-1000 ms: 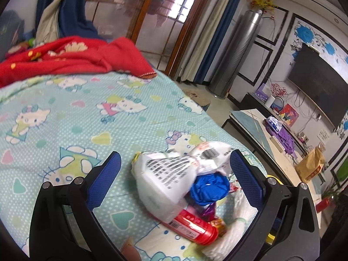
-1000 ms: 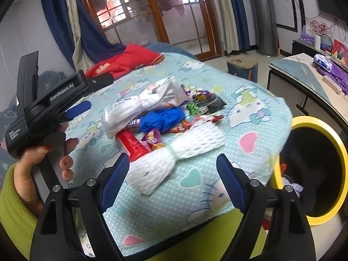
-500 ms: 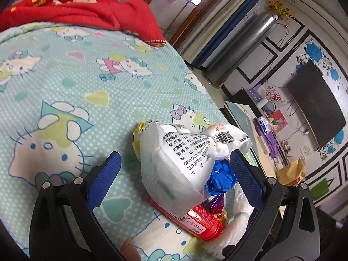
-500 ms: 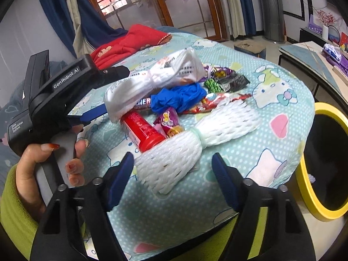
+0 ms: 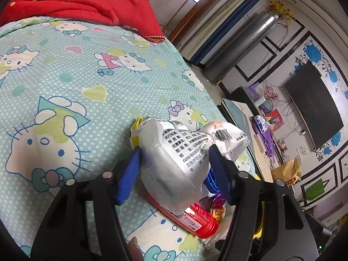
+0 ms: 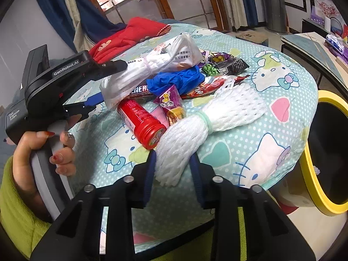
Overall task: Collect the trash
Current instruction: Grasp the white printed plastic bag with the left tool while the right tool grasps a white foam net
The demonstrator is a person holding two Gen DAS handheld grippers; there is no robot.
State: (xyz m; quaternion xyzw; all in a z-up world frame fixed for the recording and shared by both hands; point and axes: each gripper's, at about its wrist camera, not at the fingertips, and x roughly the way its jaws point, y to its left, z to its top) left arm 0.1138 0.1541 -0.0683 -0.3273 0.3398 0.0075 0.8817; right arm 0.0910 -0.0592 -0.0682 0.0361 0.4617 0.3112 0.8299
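**Q:** So where is the trash, and what are the two grippers doing?

**A:** Litter sits heaped near the corner of a bed covered by a mint cartoon-cat sheet (image 6: 271, 152). The left gripper (image 5: 174, 167) has just been closing its blue fingers (image 5: 128, 178) around a crinkled white printed plastic bag (image 5: 174, 163); the pads touch both its sides. The right gripper (image 6: 173, 174) has likewise just been narrowing, and it pinches the near end of a white foam mesh fruit sleeve (image 6: 187, 134) tied with a pale green band. Beside the sleeve lie a red plastic capped tube (image 6: 141, 121), a crumpled blue glove (image 6: 176, 80) and several snack wrappers (image 6: 171, 104). A yellow-rimmed black bin (image 6: 313, 167) stands just off the bed's edge.

**Q:** How will those two pieces handle?

**A:** Both look very light and soft. The bag probably crushes and slides, so gripping its bunched middle seems safest. The foam should squash and spring back; holding close to the band would likely keep it from flopping.
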